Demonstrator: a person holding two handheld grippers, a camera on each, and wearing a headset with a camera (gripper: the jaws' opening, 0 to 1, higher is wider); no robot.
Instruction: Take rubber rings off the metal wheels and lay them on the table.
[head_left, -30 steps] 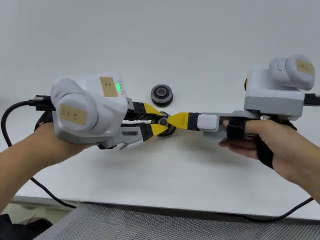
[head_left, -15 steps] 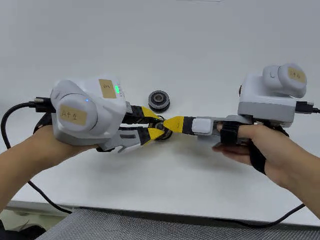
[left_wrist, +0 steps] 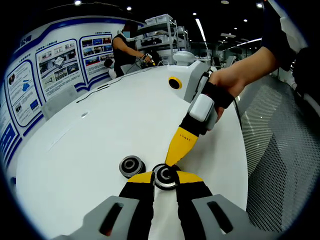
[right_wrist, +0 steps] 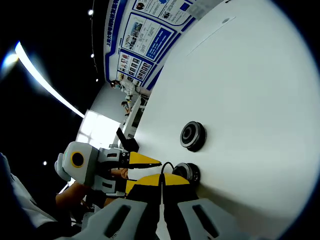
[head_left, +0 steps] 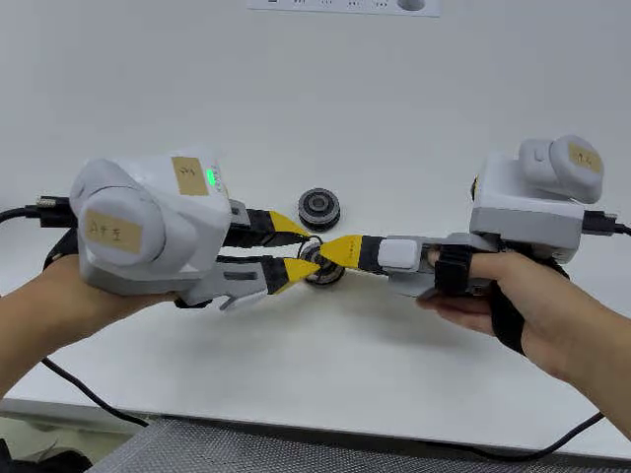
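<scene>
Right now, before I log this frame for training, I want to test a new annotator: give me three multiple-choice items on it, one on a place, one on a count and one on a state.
1. Where does the free wheel lie?
A. on the table, beyond the grippers
B. on the floor
C. on top of a gripper

2. How many metal wheels are in view?
A. one
B. two
C. four

3. How do the jaws of the right gripper stand?
A. spread wide
B. closed together
C. around the free wheel

Key:
1 A: in the head view it sits on the table behind the held wheel.
2 B: one wheel is free and one is between the jaws of the left gripper.
3 B: the right gripper view shows no gap between them.
</scene>
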